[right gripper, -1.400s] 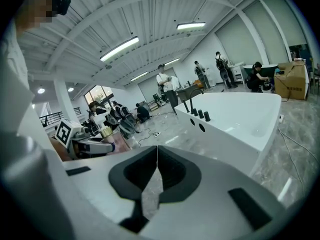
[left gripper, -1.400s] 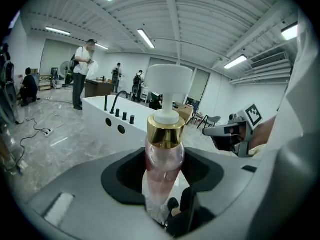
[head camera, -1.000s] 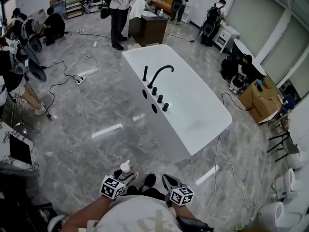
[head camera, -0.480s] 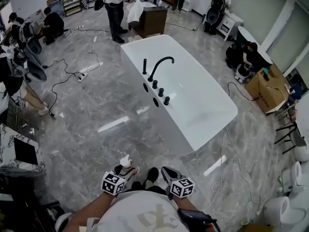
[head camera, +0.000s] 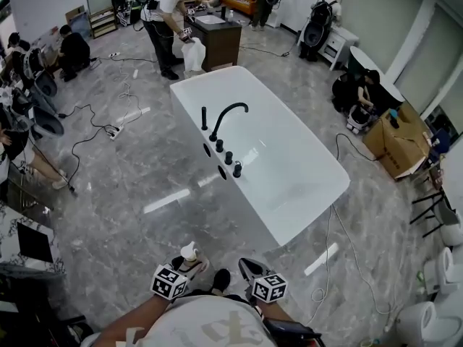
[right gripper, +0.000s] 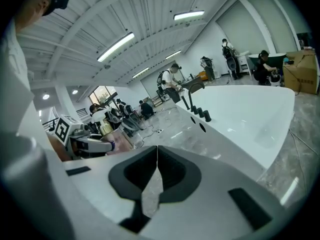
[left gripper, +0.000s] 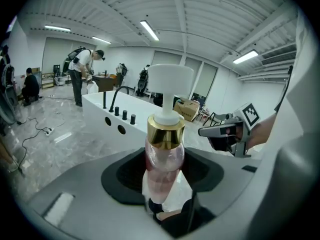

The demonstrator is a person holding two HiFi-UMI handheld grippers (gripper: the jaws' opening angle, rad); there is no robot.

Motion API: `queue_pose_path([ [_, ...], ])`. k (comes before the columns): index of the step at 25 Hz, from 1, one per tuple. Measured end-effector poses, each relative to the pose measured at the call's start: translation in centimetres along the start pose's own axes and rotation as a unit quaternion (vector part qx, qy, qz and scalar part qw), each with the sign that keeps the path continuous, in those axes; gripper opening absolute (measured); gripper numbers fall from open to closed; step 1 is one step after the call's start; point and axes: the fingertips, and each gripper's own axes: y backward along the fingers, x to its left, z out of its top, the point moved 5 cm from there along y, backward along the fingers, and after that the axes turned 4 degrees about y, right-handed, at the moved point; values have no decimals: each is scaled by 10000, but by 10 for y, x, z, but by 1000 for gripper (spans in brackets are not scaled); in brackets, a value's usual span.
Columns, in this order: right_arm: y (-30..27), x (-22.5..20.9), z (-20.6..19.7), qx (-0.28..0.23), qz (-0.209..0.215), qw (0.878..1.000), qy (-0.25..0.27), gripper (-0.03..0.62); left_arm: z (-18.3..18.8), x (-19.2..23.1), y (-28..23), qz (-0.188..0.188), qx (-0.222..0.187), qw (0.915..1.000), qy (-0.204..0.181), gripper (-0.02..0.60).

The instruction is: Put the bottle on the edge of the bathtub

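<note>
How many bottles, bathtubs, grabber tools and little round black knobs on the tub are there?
Bottle: 1
Bathtub: 1
Grippers: 2 (left gripper, right gripper)
Round black knobs: 3
Total: 7

The left gripper [head camera: 189,264] and the right gripper [right gripper: 156,173] are held low in front of the person's torso, side by side and a little apart. Both point forward and somewhat downward, and the bare left forearm [head camera: 136,315] reaches out behind the left one. The left gripper's jaws stand wide and clamp the body of a pump bottle [left gripper: 164,159], upright between them. The right gripper holds nothing, its jaws closed tip to tip.
</note>
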Motion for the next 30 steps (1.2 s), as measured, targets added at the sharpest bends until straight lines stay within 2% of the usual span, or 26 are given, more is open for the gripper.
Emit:
queue_pose_path([
  [12, -5, -62, 25, -224, -32, 9996, -187, 6, 59, -8, -46, 77, -111, 9995, -277, 212],
  [19, 0, -77, 39, -337, -80, 9988, -342, 6, 80, -11, -62, 90, -63, 9994, -324, 212],
  [23, -5, -82, 37, -307, -203, 9985, -398, 6, 87, -6, -69, -43, -111, 9996, -252, 212],
  [30, -9, -95, 46, -379, -538, 9965, -523, 6, 107, 6, -103, -407, 68, 9982, -428, 212],
])
